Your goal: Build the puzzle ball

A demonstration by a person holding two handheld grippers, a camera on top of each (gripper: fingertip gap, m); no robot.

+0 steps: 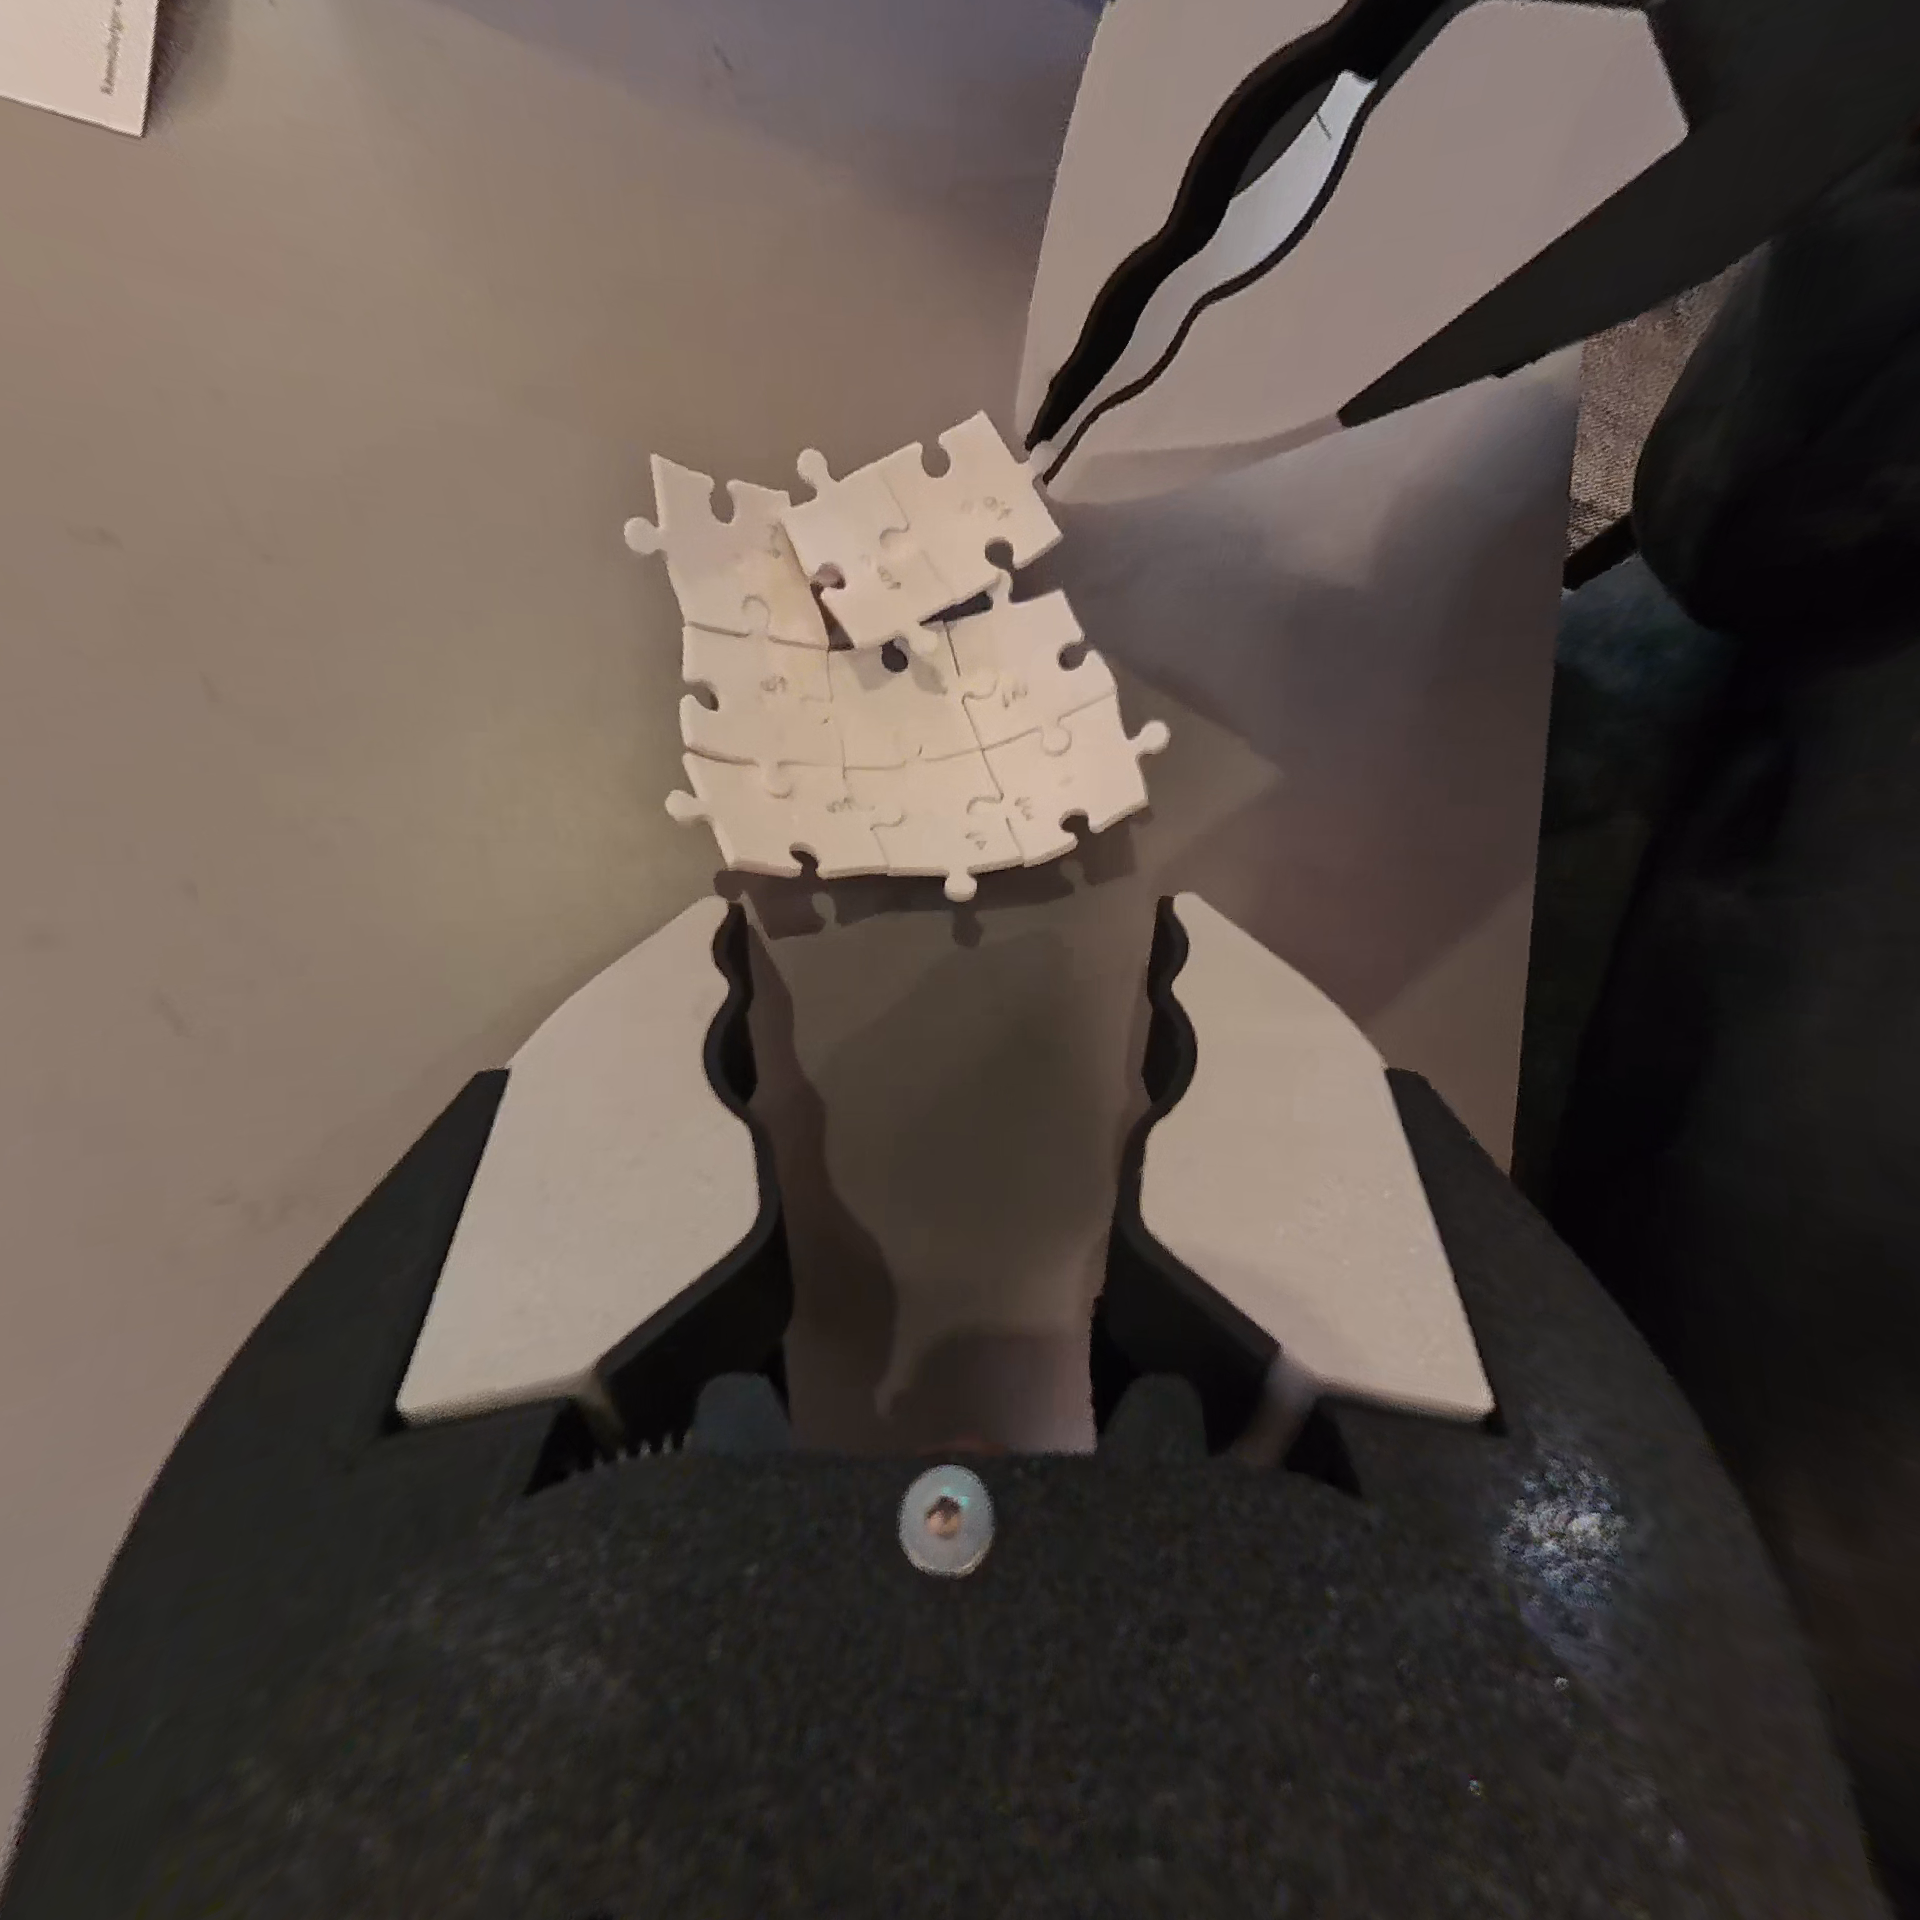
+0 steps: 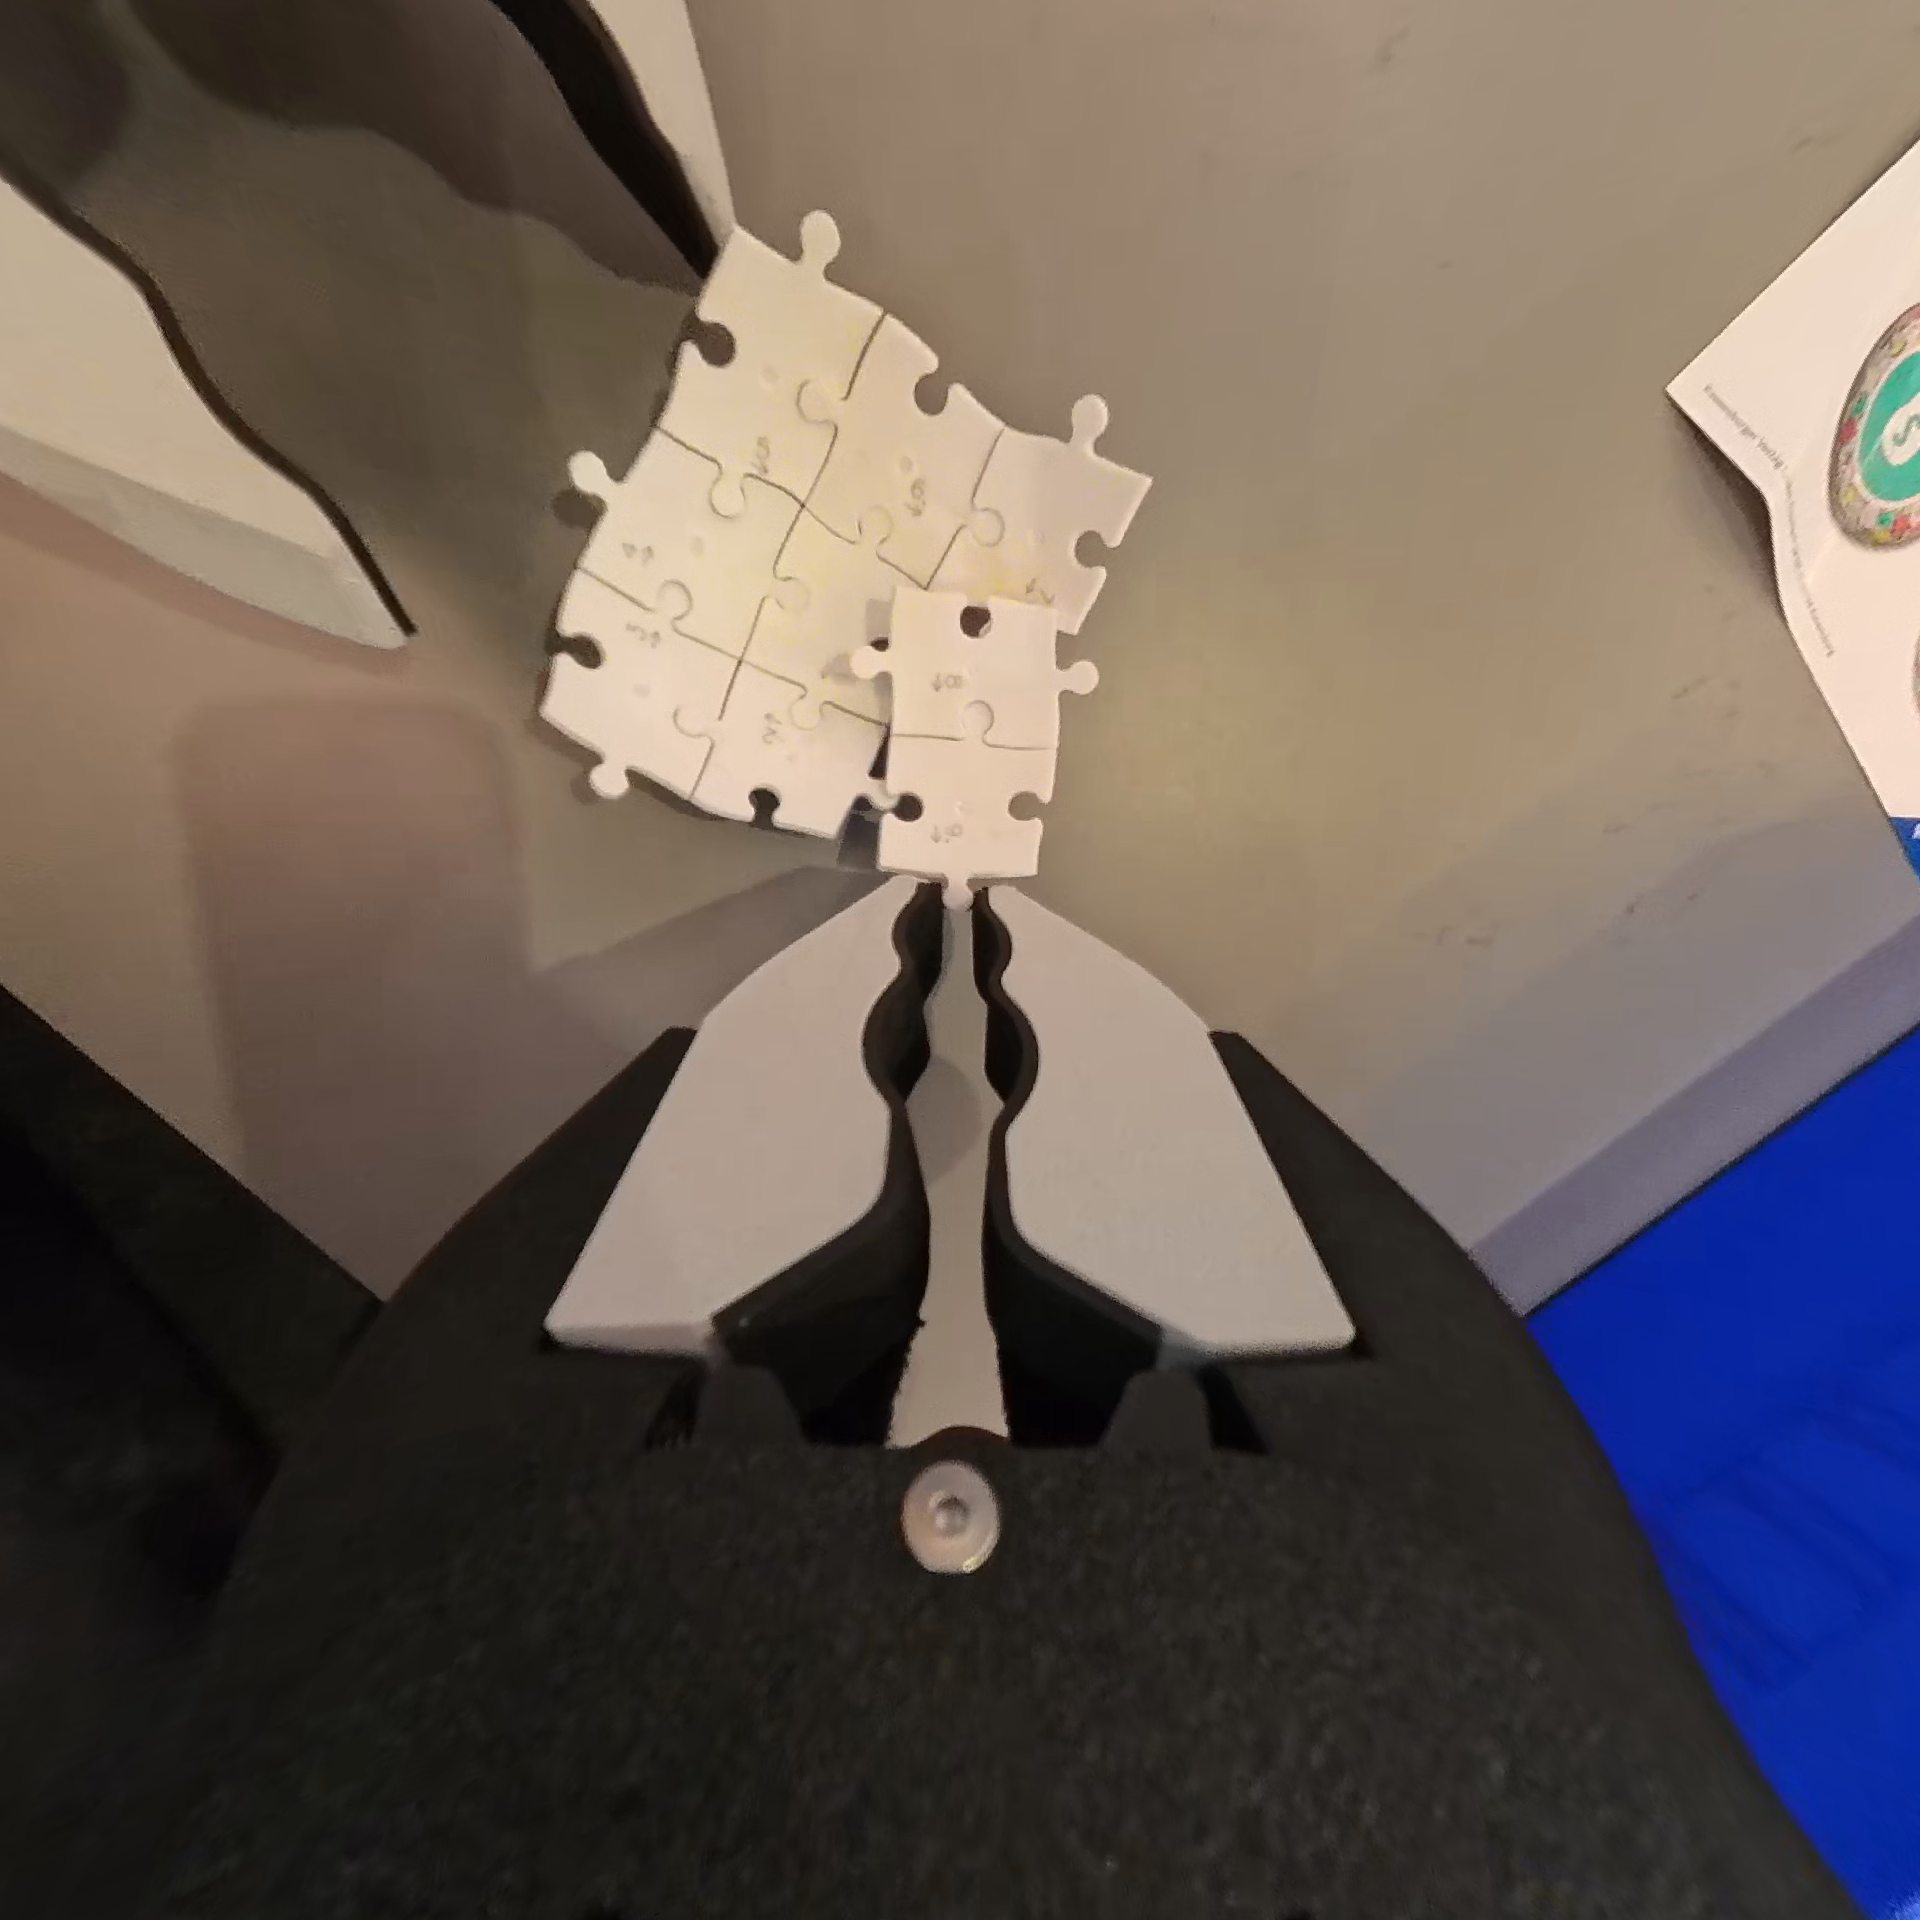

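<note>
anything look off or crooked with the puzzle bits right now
Yes. The two-piece strip pinched by its end tab in the right tongs lies skewed over the corner of the joined puzzle sheet, overlapping it rather than locked in. In the left wrist view a dark gap shows beneath it. The left tongs stand open, short of the sheet.

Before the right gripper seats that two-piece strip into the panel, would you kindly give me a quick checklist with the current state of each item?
1. Right gripper pinching the two-piece strip by its tab: ok.
2. Grip depth: fingertips only, not ok.
3. Strip flush with the joined panel: not ok, it lies over the panel's edge.
4. Left gripper steadying the panel: not ok, open and short of it.
5. Tabs lined up with slots: cannot tell.
6. Table beside the panel free: ok.
</note>
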